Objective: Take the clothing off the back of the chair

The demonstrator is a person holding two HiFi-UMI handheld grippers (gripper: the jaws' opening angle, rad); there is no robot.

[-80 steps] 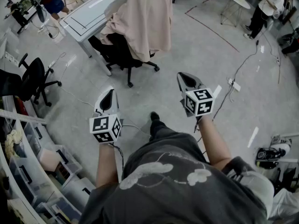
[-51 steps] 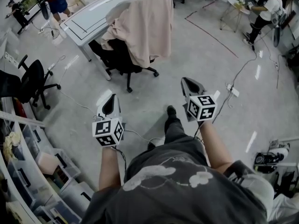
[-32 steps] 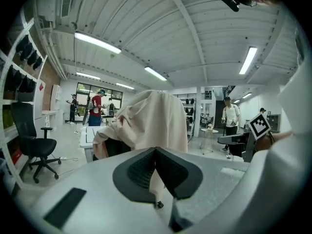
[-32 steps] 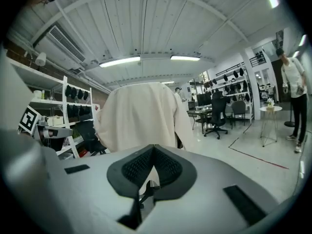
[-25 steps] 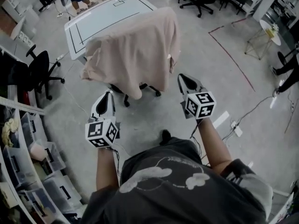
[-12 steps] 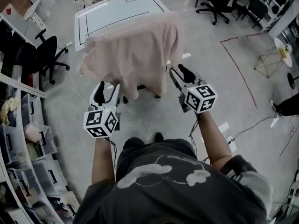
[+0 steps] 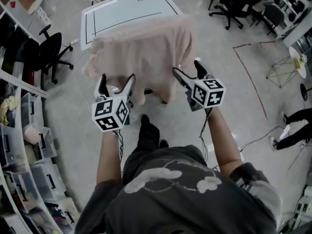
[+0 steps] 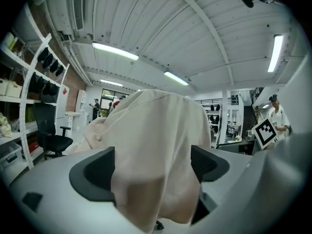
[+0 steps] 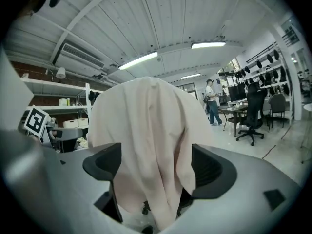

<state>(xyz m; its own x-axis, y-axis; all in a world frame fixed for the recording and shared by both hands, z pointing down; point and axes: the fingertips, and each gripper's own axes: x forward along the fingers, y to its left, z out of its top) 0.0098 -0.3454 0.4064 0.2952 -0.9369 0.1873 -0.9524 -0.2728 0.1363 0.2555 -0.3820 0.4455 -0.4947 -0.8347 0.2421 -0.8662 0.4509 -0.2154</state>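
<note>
A beige garment (image 7: 141, 52) drapes over the back of a chair, whose dark base (image 7: 146, 90) peeks out under the hem. My left gripper (image 7: 116, 79) is at the garment's lower left, my right gripper (image 7: 187, 68) at its right edge. The jaws of both are opening, and no pad presses on cloth. In the left gripper view the garment (image 8: 156, 140) hangs close ahead, filling the gap of the left gripper (image 8: 153, 165). The right gripper view likewise has the garment (image 9: 146, 130) framed by the right gripper (image 9: 153, 167).
A white table (image 7: 126, 9) stands just behind the chair. A black office chair (image 7: 48, 57) and shelves with bins (image 7: 19, 145) line the left. More black chairs (image 7: 234, 9) are at the back right. Red tape (image 7: 248, 77) marks the floor.
I have walked up to the chair, so the garment is now close. Both grippers have gone forward to its lower edge, and their jaws have gone from shut to wide apart.
</note>
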